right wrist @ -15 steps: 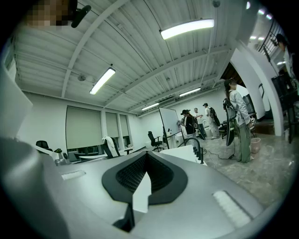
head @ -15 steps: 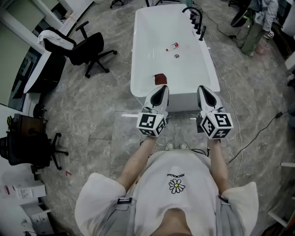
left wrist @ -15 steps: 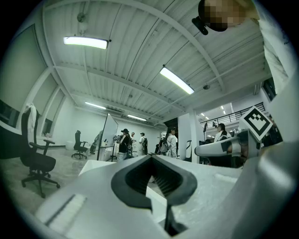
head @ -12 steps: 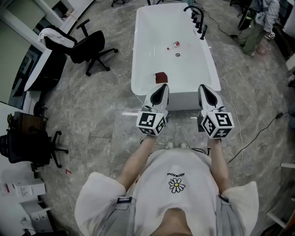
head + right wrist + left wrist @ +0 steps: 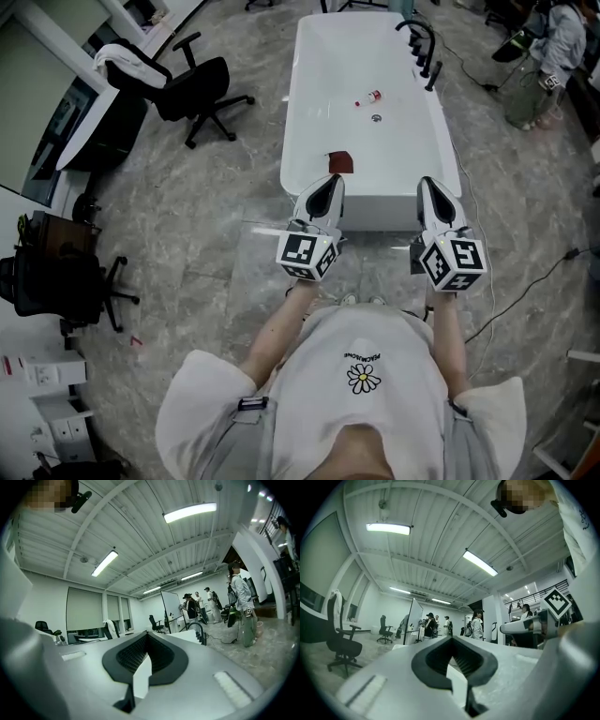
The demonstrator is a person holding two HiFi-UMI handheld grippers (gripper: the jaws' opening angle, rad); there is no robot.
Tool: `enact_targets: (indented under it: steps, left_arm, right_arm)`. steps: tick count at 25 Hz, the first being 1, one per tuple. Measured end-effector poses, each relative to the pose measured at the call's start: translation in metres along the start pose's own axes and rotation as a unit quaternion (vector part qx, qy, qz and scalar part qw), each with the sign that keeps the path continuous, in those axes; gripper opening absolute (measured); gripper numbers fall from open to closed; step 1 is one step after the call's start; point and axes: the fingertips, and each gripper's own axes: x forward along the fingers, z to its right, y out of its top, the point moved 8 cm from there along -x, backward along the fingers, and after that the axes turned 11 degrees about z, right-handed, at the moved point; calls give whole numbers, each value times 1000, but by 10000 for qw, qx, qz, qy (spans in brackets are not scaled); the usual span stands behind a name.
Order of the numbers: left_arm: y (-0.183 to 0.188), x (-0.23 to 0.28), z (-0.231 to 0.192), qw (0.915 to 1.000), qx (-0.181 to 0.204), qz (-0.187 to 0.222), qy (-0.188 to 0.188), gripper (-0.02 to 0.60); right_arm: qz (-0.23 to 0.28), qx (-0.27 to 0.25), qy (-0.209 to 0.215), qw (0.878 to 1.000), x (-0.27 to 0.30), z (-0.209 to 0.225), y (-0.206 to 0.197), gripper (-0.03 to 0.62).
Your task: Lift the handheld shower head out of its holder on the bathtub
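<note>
The left tongs (image 5: pixel 454 665) and the right tongs (image 5: pixel 140 667) were both closed and empty, with ribbed black pads meeting. Only the head view showed the whole glossy white bathtub (image 5: pixel 375 214). The black shower head (image 5: pixel 432 73) stood in its holder at the far right rim, well apart from the tongs.

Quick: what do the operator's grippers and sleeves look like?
The left gripper and right gripper are white tapered shells with black ribbed pads lining the jaws. Each carries a white cube with black square markers. The person wears a white short-sleeved T-shirt with a daisy print.
</note>
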Motion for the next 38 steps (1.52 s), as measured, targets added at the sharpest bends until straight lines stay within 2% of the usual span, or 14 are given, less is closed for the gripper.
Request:
enact_targets:
  steps: [5,7,11,13,16,19,25,31,38]
  left_arm:
    - [6,-12,-21,10000,-68,43,-3,0]
    - [12,-22,-33,9998,-140,104,-13,0]
    - [12,-29,-65,9986,-436,238,167,0]
    - [-2,-15,-67,9978,-654,119,62,0]
    - [-21,8,-55,9956,-910,-88,-208,0]
    - [-33,29,-48,9948,-921,-199,-375,0]
    - [-67,106,-44,9952,-809,-412,-375,0]
    - [-86,198,-25,9963,-668,-347,-403,0]
    - [-103,254,-39,9961,-591,-423,-492,0]
  right_arm:
    - [58,358,201,9991,8,-15,-5,26]
    - [40,522,142,9985,10,-27,-8,26]
    - [-242,618,-55,9978,13,-48,-27,25]
    - [-403,541,-84,9977,13,-44,-34,25]
    - [-479,501,-211,9974,14,-22,-32,25]
    - [-449,636,-373,9963,24,7,-36,25]
    - [-267,852,-607,9942,62,89,-40,25]
    - [-191,946,-601,9935,101,178,-23,25]
    - [-355,1062,-624,9918,153,218,-34,25]
